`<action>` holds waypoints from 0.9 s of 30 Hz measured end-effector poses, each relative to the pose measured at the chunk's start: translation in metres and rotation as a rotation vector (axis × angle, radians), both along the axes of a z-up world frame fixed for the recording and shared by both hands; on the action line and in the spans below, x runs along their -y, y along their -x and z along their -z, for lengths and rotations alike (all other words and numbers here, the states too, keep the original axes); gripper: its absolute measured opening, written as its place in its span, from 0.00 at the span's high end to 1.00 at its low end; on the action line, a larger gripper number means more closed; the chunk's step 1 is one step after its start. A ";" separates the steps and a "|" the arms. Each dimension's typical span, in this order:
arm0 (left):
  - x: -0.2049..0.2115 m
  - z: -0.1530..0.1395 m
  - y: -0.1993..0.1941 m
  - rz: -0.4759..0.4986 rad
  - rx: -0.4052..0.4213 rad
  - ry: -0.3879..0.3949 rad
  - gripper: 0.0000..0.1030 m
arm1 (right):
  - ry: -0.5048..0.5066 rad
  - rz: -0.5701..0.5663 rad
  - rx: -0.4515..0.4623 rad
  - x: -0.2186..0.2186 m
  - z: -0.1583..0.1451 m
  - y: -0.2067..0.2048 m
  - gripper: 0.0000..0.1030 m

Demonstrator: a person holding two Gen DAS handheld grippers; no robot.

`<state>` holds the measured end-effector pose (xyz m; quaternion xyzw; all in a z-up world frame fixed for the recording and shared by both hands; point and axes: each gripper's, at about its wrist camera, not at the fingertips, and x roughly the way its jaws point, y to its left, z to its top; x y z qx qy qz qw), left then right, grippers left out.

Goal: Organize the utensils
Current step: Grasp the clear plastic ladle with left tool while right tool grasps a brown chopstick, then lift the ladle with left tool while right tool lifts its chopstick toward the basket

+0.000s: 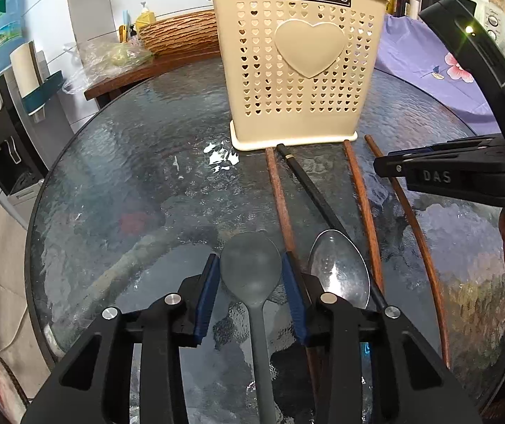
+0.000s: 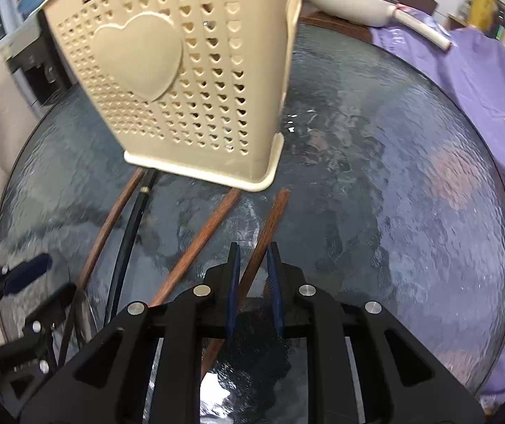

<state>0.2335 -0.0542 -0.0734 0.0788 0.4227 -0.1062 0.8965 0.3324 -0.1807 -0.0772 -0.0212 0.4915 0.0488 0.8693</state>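
Utensils lie on the round textured-glass table [image 1: 128, 183], in front of the cream perforated plastic holder [image 1: 298, 70] with its raised heart, which stands toward the far edge.

Left wrist view: the left gripper [image 1: 250, 282] straddles the matte grey silicone spoon [image 1: 250, 265] at its bowl; whether the blue ribbed pads touch it cannot be told. A polished steel spoon [image 1: 341, 268] lies just beside. Closing on the rounded bowl risks the spoon squirting out.

Right wrist view: the right gripper [image 2: 254, 275] has narrow jaws around a slim brown wooden chopstick [image 2: 270, 219], apparently unclamped. The stick could roll on slick glass.
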 end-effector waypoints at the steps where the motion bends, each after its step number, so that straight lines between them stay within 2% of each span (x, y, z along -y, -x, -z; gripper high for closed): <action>1: 0.001 0.000 0.000 0.000 -0.001 0.002 0.66 | 0.000 0.006 0.002 0.001 0.001 -0.001 0.84; 10: -0.003 -0.001 0.001 0.004 -0.005 0.019 0.66 | -0.029 0.023 0.030 0.007 0.003 0.002 0.91; 19: -0.007 -0.009 0.000 0.011 0.017 0.036 0.66 | -0.102 0.038 0.049 0.022 0.004 0.003 0.92; 27: -0.018 -0.035 0.004 0.000 0.099 0.106 0.66 | -0.195 0.051 0.128 0.039 -0.014 0.013 0.93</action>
